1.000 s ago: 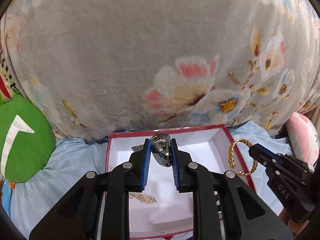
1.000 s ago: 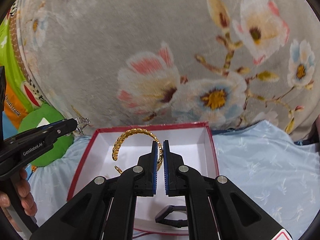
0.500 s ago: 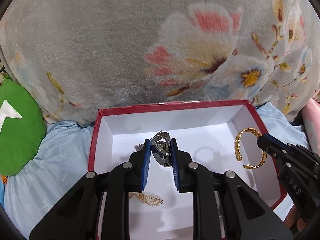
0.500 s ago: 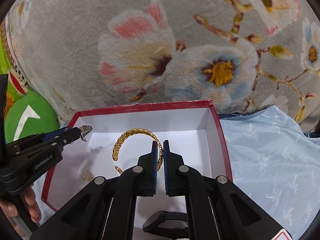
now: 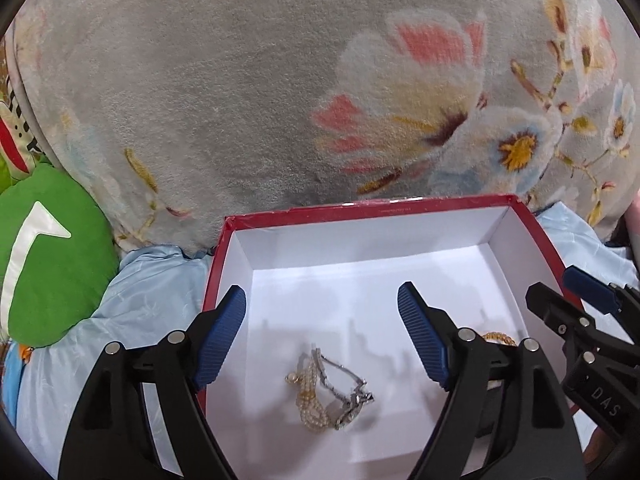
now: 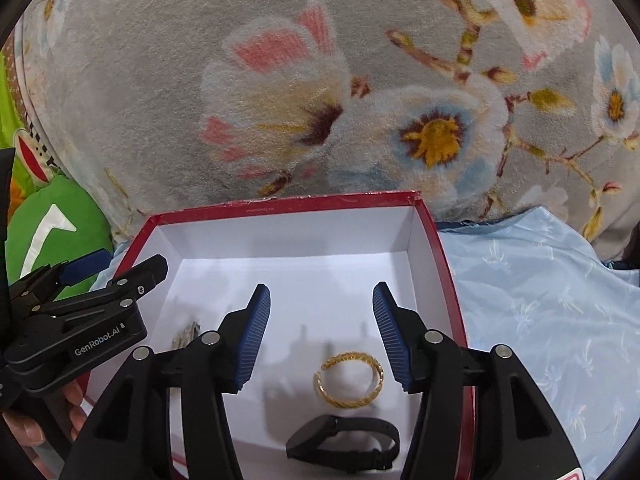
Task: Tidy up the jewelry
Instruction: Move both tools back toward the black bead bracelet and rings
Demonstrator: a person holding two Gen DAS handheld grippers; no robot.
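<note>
A red box with a white inside (image 5: pixel 524 216) (image 6: pixel 434 224) lies on a light blue sheet. In the left wrist view a silver watch (image 5: pixel 348 384) lies on the box floor, partly over a pearl bracelet (image 5: pixel 306 396). My left gripper (image 5: pixel 322 340) is open and empty above them. In the right wrist view a gold bangle (image 6: pixel 350 380) and a black band (image 6: pixel 348 444) lie on the box floor. My right gripper (image 6: pixel 320 336) is open and empty above the bangle. Each gripper shows in the other's view, the right (image 5: pixel 576 308) and the left (image 6: pixel 120 276).
A large grey floral blanket (image 5: pixel 280 80) (image 6: pixel 320 80) rises right behind the box. A green cushion (image 5: pixel 48 256) (image 6: pixel 48 224) lies to the left. The light blue sheet (image 6: pixel 540 300) spreads to the right of the box.
Both grippers have opened over the box. The watch dropped from the left gripper onto the pearls, and the gold bangle dropped from the right gripper onto the box floor.
</note>
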